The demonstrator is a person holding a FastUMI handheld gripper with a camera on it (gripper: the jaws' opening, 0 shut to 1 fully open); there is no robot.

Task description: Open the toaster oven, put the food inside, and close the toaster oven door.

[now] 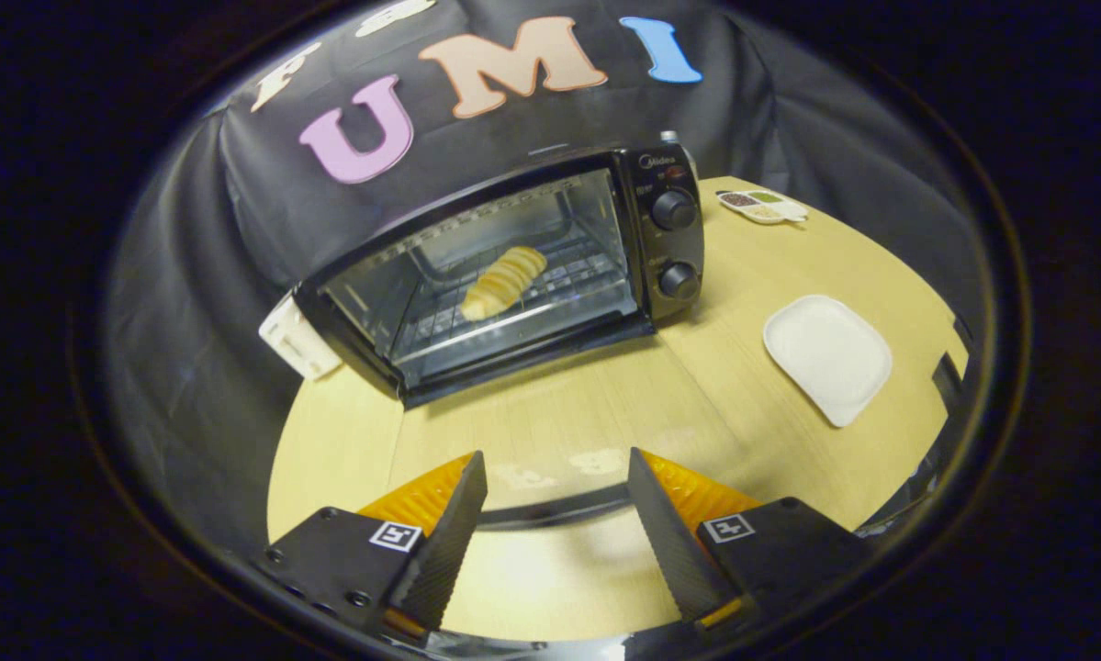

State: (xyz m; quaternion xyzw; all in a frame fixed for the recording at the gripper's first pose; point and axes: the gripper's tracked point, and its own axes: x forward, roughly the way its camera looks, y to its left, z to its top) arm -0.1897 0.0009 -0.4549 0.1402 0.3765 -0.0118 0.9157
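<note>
gripper (557, 514): fingers spread wide, nothing between them, hanging over bare table (605, 395)
toaster oven (513, 266): well beyond the fingers, at the table's far edge, glass door closed
food (504, 282): ridged golden pastry, seen through the glass, lying on the wire rack inside
knobs: two, stacked on the oven's right panel
white plate (827, 356): right of the oven, nothing on it
condiment tray (763, 206): small, far right corner, behind the plate
white block (297, 338): against the oven's left side
</note>
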